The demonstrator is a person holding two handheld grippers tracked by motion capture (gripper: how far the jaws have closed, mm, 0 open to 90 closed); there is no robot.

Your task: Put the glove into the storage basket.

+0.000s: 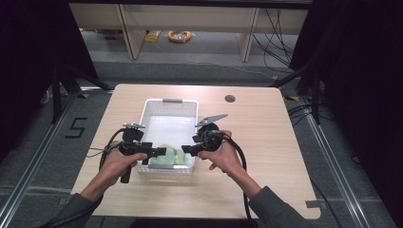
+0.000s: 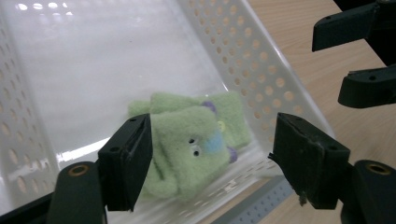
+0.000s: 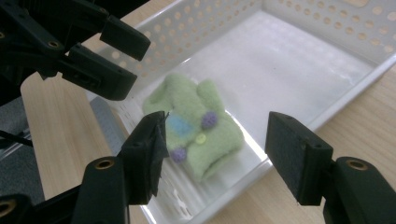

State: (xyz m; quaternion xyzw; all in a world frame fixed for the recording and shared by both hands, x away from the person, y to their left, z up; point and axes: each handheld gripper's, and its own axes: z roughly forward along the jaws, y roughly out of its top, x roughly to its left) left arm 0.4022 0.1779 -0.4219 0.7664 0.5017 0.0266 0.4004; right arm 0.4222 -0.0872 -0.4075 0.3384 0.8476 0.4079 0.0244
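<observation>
**Camera setup: one overhead, two on my claws**

High view sits above my side of the table (image 1: 266,142), facing forward and down; whole top in frame, my forearms entering at 6 o'clock, basket (image 1: 171,101) near centre.

Left gripper view rides my left gripper (image 2: 212,158), close in, looking into the basket (image 2: 261,70).

Right gripper view rides my right gripper (image 3: 217,156), equally close, facing the left gripper (image 3: 121,58) at 10 o'clock.

All three share the basket's near end and the green plush (image 1: 166,156) (image 2: 191,140) (image 3: 196,126).

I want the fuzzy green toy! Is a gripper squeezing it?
No, the green toy lies loose in the white basket, and both grippers stand open above it.
</observation>
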